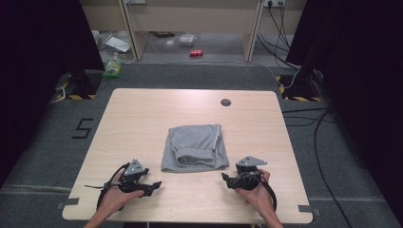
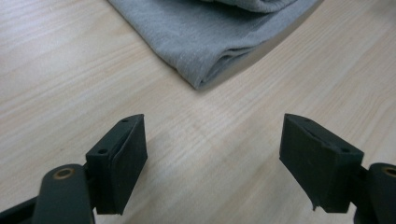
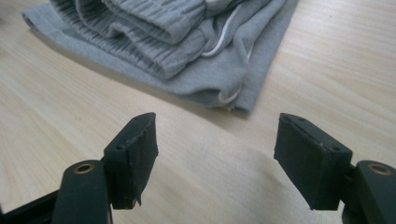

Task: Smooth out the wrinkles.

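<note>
A folded grey garment (image 1: pixel 195 147) with white piping and a ribbed waistband lies in the middle of the wooden table (image 1: pixel 142 114). My left gripper (image 1: pixel 153 186) is held near the table's front edge, left of the garment, its jaws open over bare wood. In the left gripper view the garment's folded corner (image 2: pixel 205 46) lies just ahead of the left gripper (image 2: pixel 212 161). My right gripper (image 1: pixel 226 179) sits at the front right, open and holding nothing. In the right gripper view the garment's near corner (image 3: pixel 233 88) with the white cord lies ahead of the right gripper (image 3: pixel 215 161).
A small dark round grommet (image 1: pixel 225 102) sits near the table's far edge. Beyond the table are a wooden desk frame (image 1: pixel 190 19), cables (image 1: pixel 304 114) on the floor at the right, a red can (image 1: pixel 196 52) and a green bottle (image 1: pixel 113 66). Black curtains flank both sides.
</note>
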Tool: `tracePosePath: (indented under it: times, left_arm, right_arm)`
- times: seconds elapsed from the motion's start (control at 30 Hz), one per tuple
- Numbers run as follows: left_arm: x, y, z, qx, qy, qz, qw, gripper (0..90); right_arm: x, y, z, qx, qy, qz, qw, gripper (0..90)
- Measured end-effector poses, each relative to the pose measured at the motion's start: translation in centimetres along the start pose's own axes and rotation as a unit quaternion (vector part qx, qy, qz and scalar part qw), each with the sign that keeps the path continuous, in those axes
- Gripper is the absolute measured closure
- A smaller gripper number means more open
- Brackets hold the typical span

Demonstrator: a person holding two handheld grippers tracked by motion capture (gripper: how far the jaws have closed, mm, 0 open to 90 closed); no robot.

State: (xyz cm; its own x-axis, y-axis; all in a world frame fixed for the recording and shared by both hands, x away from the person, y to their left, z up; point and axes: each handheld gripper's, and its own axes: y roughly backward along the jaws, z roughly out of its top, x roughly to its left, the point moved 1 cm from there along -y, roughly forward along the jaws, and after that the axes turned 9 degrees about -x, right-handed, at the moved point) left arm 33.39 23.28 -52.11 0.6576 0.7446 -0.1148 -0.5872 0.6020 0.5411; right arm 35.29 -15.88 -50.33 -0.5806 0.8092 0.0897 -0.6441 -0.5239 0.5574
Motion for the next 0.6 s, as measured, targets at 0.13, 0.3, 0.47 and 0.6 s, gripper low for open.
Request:
tracePosePath:
  times: [0.13, 0.3, 0.47, 0.6]
  left_arm:
    - [0.0, 0.4, -0.5, -0.001, -0.001, 0.007, 1.0000, 22.2]
    - [-0.1, 0.9, -1.0, -0.002, -0.002, 0.013, 0.9999, 21.5]
    - [0.0, 1.4, -1.5, -0.004, -0.003, 0.022, 0.9997, 20.8]
    - [-0.1, 1.6, -1.8, -0.007, -0.013, 0.028, 0.9995, 20.0]
  right_arm:
    - [0.2, 0.3, -0.7, 0.008, 0.002, -0.004, 1.0000, 25.1]
    - [0.3, 0.8, -1.5, 0.013, 0.008, -0.011, 0.9998, 24.0]
    - [0.4, 1.3, -2.2, 0.020, 0.011, -0.019, 0.9996, 22.3]
    - [0.5, 1.4, -2.8, 0.021, 0.008, -0.023, 0.9995, 20.6]
